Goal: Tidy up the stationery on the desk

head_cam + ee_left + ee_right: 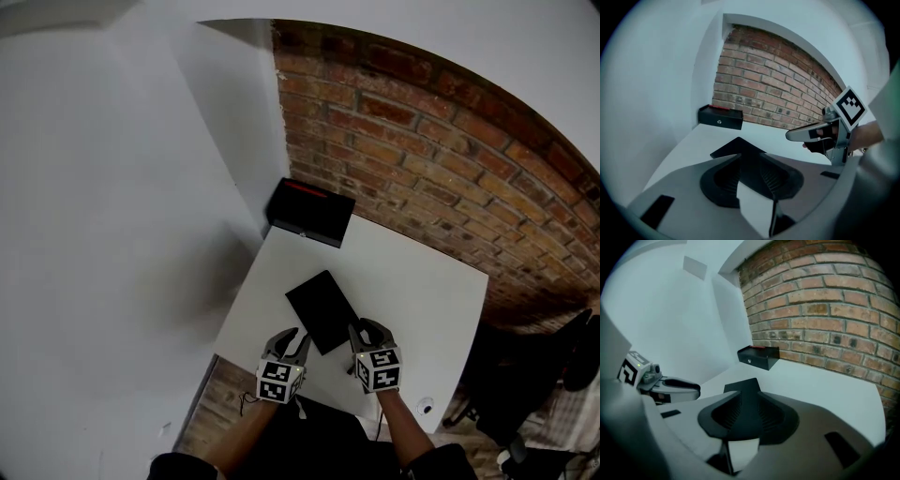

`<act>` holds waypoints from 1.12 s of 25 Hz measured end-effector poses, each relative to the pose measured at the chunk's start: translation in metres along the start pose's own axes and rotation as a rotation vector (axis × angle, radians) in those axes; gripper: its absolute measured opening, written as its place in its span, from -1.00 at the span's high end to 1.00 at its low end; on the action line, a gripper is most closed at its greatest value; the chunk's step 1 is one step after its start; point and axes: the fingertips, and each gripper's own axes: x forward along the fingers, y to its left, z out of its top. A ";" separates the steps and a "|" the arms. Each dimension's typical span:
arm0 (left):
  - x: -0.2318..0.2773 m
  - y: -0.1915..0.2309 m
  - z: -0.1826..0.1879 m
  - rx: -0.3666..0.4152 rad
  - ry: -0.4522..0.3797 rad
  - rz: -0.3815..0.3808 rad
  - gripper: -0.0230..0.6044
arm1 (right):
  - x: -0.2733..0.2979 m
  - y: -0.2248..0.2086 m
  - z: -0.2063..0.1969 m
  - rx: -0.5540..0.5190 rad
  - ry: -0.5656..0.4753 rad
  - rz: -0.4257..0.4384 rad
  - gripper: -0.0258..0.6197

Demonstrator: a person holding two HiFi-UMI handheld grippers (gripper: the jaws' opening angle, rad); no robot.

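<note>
Approach step, both hands at once: left gripper (292, 339) and right gripper (368, 330) sit at the near end of the black notebook (321, 309), one at each near corner, pointing down and forward at it. Notebook lies flat and skewed near the middle of the white desk (422, 281), well apart from the black box (311, 212) with a red strip on top, which stands at the far corner against the brick wall (450, 169). Left jaws are parted to a middling gap, nothing clamped; the left gripper view shows the dark cover (738, 146) running into the gap and past the tips, pads not pressing on it. Right jaws likewise parted, a bit wider, with the cover (743, 385) in line between them and no grip made. Whether either lower jaw already touches the cover edge I can't tell. My read: tidying has barely started, nothing put away yet, notebook is the first pick. Next move calls for sliding one jaw under the thin near edge, closing on it, lifting level with both hands. Risk: a flat cover on a smooth desk may just skid ahead instead of being caught.
</note>
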 end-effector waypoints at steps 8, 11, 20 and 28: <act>0.025 0.035 -0.033 -0.334 0.062 0.114 0.33 | 0.053 -0.015 -0.031 -0.049 0.208 0.046 0.54; 0.034 0.039 -0.047 -0.424 0.096 0.170 0.33 | 0.066 -0.022 -0.039 -0.065 0.261 0.046 0.53; 0.060 0.033 -0.066 -0.593 0.160 0.215 0.33 | 0.093 -0.031 -0.053 -0.024 0.344 0.065 0.52; 0.075 0.014 -0.080 -0.537 0.263 0.168 0.33 | 0.098 -0.034 -0.061 0.037 0.363 0.065 0.52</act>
